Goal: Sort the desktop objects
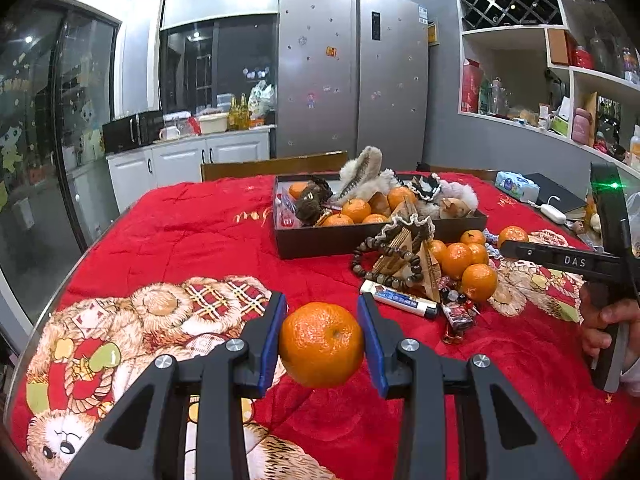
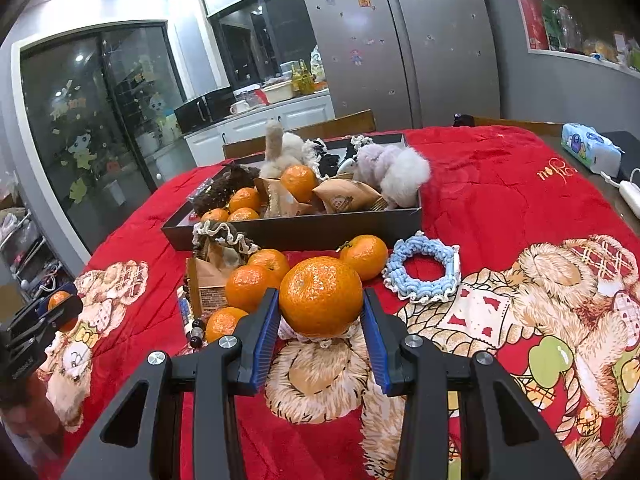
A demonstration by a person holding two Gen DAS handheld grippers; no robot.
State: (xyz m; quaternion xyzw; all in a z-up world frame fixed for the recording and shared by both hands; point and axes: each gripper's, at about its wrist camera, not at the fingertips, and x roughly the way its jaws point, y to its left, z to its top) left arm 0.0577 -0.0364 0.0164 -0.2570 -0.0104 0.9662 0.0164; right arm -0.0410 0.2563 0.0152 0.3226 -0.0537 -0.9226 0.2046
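Note:
In the left wrist view my left gripper (image 1: 322, 308) is shut on a tangerine (image 1: 321, 344), its blue pads pressing both sides, just above the red blanket (image 1: 200, 240). In the right wrist view my right gripper (image 2: 321, 304) is shut on another tangerine (image 2: 321, 295). Several loose tangerines (image 2: 252, 286) lie just beyond it, in front of a dark box (image 2: 304, 232). The box holds tangerines, paper packets and plush toys. The left gripper (image 2: 60, 306) shows at the left edge of the right wrist view with its fruit. The right gripper's black body (image 1: 560, 260) and a hand (image 1: 604, 328) show at the right of the left wrist view.
A blue scrunchie (image 2: 424, 268) lies right of the loose fruit. A bead bracelet (image 1: 384, 256), paper packets and a white tube (image 1: 400, 300) sit in front of the box (image 1: 320, 240). A tissue pack (image 2: 590, 148) and a white cable lie at the far right edge.

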